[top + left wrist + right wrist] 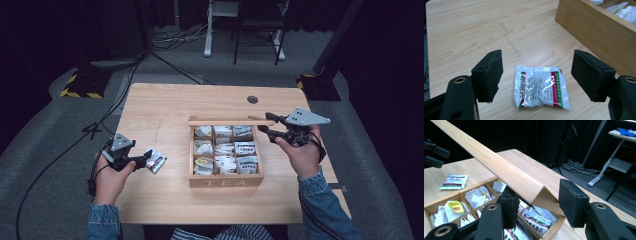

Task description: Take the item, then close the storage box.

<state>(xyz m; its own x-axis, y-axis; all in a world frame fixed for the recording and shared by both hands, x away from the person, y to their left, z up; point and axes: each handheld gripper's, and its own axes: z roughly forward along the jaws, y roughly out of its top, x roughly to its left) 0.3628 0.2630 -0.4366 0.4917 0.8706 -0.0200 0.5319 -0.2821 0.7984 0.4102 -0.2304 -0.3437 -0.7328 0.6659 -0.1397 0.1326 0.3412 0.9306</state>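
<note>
Centrally, landmark: a light wooden tea box (226,181) with "TEA" on its front wall sits on the pale wood-grain table (165,105), its nine compartments stuffed with white paper tea bags and printed sachets
Box lid: the flat wooden lid (231,120) stands raised along the box's far edge; in the right gripper view it runs as a long plank (499,170) from the upper left down to a corner between the jaws
Right gripper: the black two-jaw right gripper (264,123) with a grey three-cornered plate on top is at the box's far right corner; its jaws stand apart on either side of the lid's corner, and I cannot tell whether the pads touch the wood, so a grip is not clear
Left gripper: the black two-jaw left gripper (536,72), held by the left hand (111,177), lies low over the table well left of the box, jaws spread wide and holding nothing
Sachet: a small white plastic sachet with red and green side stripes (540,86) lies flat on the table left of the box, between the spread left jaws and touching neither
Floor: grey carpet with black cables beyond the box's far side
</note>
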